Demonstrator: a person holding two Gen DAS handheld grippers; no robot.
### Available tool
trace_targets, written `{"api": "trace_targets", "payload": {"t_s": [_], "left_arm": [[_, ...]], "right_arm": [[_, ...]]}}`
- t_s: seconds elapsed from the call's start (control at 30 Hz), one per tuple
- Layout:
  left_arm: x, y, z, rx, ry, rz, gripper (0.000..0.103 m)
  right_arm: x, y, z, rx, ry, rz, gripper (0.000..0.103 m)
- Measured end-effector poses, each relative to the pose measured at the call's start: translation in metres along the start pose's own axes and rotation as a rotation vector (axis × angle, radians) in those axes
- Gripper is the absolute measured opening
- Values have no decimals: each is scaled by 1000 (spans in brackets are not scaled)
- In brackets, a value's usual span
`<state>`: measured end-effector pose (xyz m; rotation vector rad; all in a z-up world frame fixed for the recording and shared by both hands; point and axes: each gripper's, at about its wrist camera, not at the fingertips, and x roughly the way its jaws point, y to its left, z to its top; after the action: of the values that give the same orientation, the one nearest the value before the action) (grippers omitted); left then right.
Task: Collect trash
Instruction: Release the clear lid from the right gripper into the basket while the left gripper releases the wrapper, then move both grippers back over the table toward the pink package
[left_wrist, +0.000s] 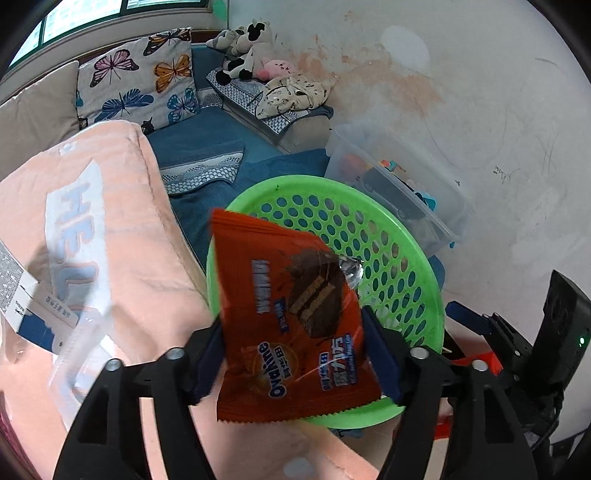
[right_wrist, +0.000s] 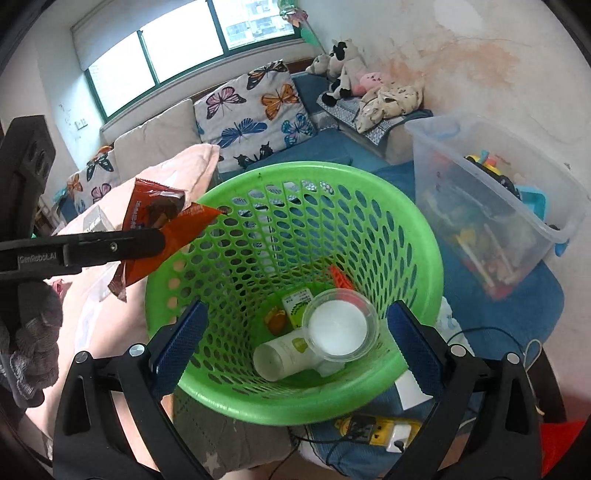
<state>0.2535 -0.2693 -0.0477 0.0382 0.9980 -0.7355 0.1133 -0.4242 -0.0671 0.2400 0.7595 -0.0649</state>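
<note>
- Your left gripper (left_wrist: 295, 354) has the orange snack wrapper (left_wrist: 291, 317) between its blue pads, over the near edge of the green basket (left_wrist: 406, 236). The pads sit close on both sides of the packet; whether they press on it or have let go I cannot tell, so treat it as barely held.
- From the right wrist view the same wrapper (right_wrist: 162, 236) hangs at the basket's left rim (right_wrist: 207, 195), part over the opening and part over the pink blanket (right_wrist: 177, 166). That placement looks meant for a drop into the basket, but a release here could, in my judgement, let the light packet slide outside onto the blanket.
- Your right gripper (right_wrist: 295, 343) stands spread wide with nothing between its fingers, poised above the basket mouth.
- The basket already holds trash at its bottom: a clear cup with a white lid (right_wrist: 338, 328), a pale bottle (right_wrist: 284, 354) and a small carton (right_wrist: 299, 299). That makes it the collecting point, tilted towards you so the opening faces the grippers.
- A clear storage box (right_wrist: 491, 206) of toys stands just beside the basket by the wall; it appears no part of the trash.
- On the blanket at the left, a white carton (left_wrist: 22, 295) and clear packaging (left_wrist: 77, 354) lie loose, likely the next pieces to gather.
</note>
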Motion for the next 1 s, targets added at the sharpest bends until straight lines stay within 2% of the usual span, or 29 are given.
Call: {"api": "trace_targets", "payload": {"t_s": [0.17, 0.3, 0.67, 0.8, 1.0], "left_arm": [[-3, 0, -2, 2, -10, -10, 81], [-9, -1, -5, 5, -26, -26, 84], [-37, 7, -17, -7, -90, -6, 84], [-57, 20, -31, -42, -126, 37, 84], [-86, 50, -60, -85, -172, 170, 84]], "right_arm": [[-6, 5, -2, -15, -11, -8, 97], [-9, 8, -4, -13, -19, -8, 97], [-22, 22, -3, -33, -43, -1, 97], [-25, 35, -3, -55, -47, 17, 97], [-25, 63, -4, -100, -46, 56, 97]]}}
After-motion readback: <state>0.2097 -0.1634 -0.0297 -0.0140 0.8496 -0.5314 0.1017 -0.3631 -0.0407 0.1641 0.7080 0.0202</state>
